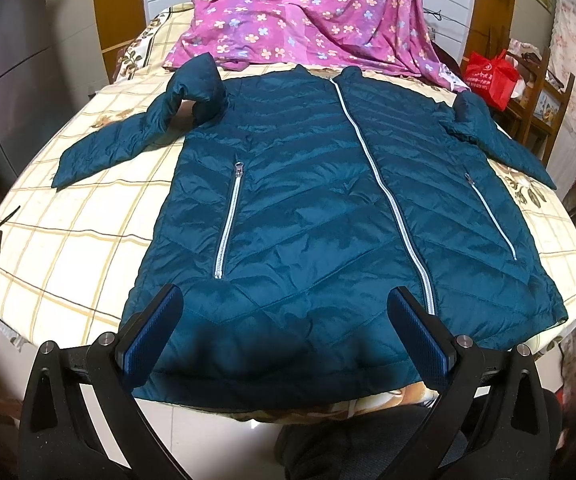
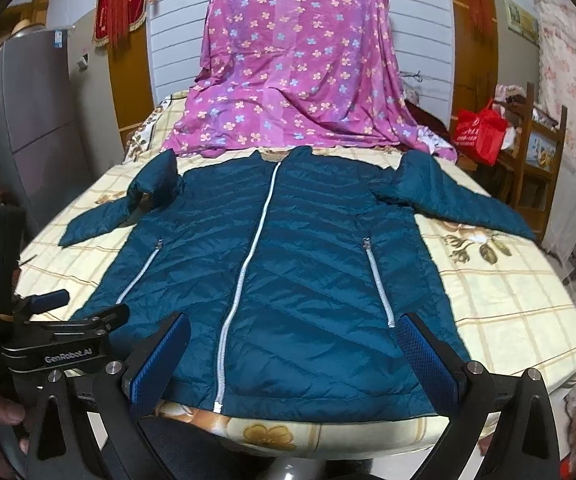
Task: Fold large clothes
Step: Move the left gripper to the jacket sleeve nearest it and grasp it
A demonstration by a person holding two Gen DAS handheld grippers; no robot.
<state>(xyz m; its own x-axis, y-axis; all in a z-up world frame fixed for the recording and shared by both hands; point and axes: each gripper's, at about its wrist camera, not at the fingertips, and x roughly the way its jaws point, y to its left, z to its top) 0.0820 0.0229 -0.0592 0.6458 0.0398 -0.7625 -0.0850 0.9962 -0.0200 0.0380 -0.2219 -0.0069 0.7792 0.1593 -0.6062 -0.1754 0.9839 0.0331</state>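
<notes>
A teal quilted puffer jacket (image 1: 307, 208) lies flat, zipped, on the checked cream bedsheet (image 1: 72, 240). Left gripper (image 1: 284, 332) and right gripper (image 2: 293, 360) hover at its near hem, jaws wide, holding nothing.

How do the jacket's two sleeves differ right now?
The left sleeve bunches into a raised loop at the shoulder, while the right sleeve only puckers there. The left cuff stops well on the bed; the right cuff reaches its edge. Both are teal, quilted and spread outward, untouched by either tool.
</notes>
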